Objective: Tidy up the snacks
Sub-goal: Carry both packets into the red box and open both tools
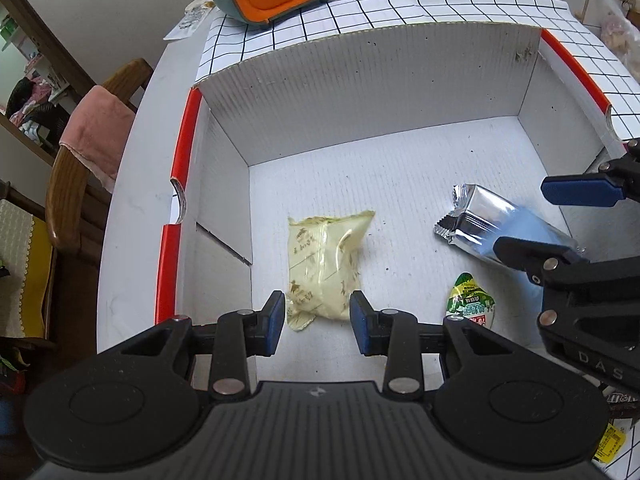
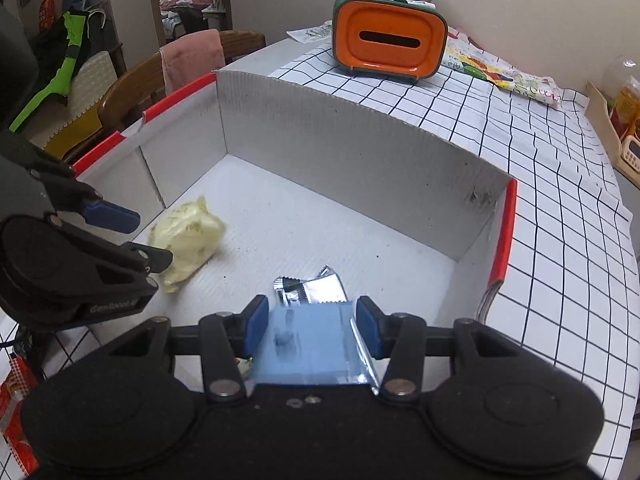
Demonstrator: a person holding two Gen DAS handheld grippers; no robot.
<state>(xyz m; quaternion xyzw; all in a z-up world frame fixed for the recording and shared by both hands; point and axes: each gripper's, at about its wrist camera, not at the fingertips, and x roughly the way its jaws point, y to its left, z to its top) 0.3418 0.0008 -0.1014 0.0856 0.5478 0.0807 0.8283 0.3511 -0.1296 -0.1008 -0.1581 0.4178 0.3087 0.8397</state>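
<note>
Checked worktop [image 2: 500, 128] carrying open cardboard box [image 1: 360, 92], left gripper [image 1: 318, 320] fingers closing on yellow snack packet [image 1: 326, 264] on box floor, right gripper [image 2: 312, 322] fingers clamping silver-blue snack bar [image 2: 308, 340] inside box.

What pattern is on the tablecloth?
A black grid on white tablecloth, clearest in the right wrist view.

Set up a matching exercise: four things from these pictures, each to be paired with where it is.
Things:
1. yellow packet
2. silver-blue packet
3. green pouch
4. orange holder

Places:
A. standing on the checked cloth
B. gripped in the left tongs
C. lying loose, in no tongs
D. gripped in the right tongs

Pairs: 1-B, 2-D, 3-C, 4-A
</note>
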